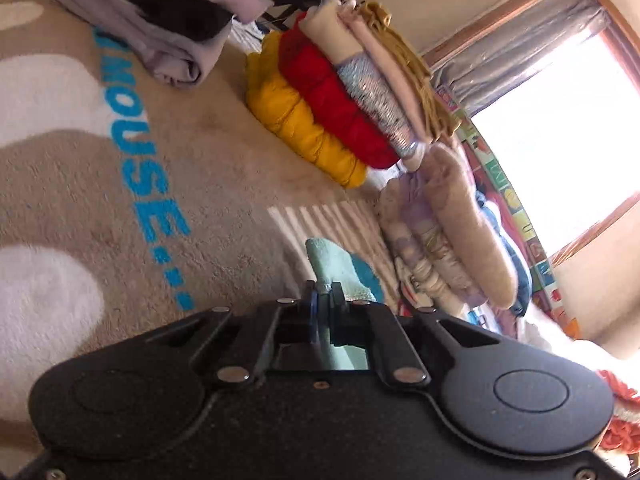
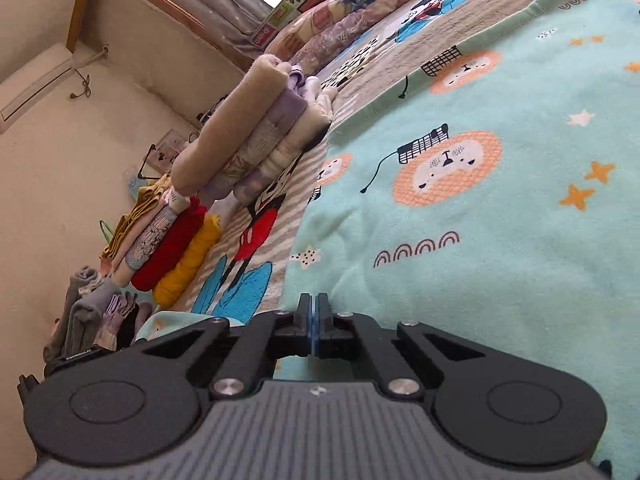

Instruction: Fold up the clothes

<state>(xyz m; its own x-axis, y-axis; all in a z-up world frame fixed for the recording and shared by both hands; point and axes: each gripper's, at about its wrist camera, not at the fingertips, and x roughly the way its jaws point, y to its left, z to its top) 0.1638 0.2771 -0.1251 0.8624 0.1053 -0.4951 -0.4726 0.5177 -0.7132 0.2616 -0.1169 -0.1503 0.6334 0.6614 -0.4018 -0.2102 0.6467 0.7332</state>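
So the mint-green blanket (image 2: 460, 200) with the orange lion print is what's being folded here, and it's spread flat over the cartoon-print bed cover (image 2: 260, 216), filling most of the right wrist view from the lower middle out to the upper right. The right gripper (image 2: 314, 312) is seen pressed together right at the near edge of that blanket, at the bottom centre of the frame; fabric is probably caught between the blue pads, but the pinch itself can't be made out clearly, so that part is a guess. In the left wrist view, the left gripper (image 1: 325, 300) is clamped on a mint corner of the same blanket (image 1: 332, 264), which pokes up past the fingertips just below the middle of the frame, so that grip is plain to see. The relation that matters: the cloth runs away from both grippers, with its long run stretching toward the upper right in the right wrist view, so the held edge would likely need to be carried up and over in that direction. Both hands look equally placed on the near edge, neither clearly nearer. Stacks of folded clothes (image 2: 180, 248) are parked well apart at the left, with a rolled pile (image 2: 248, 136) above them, so the fold path looks free.
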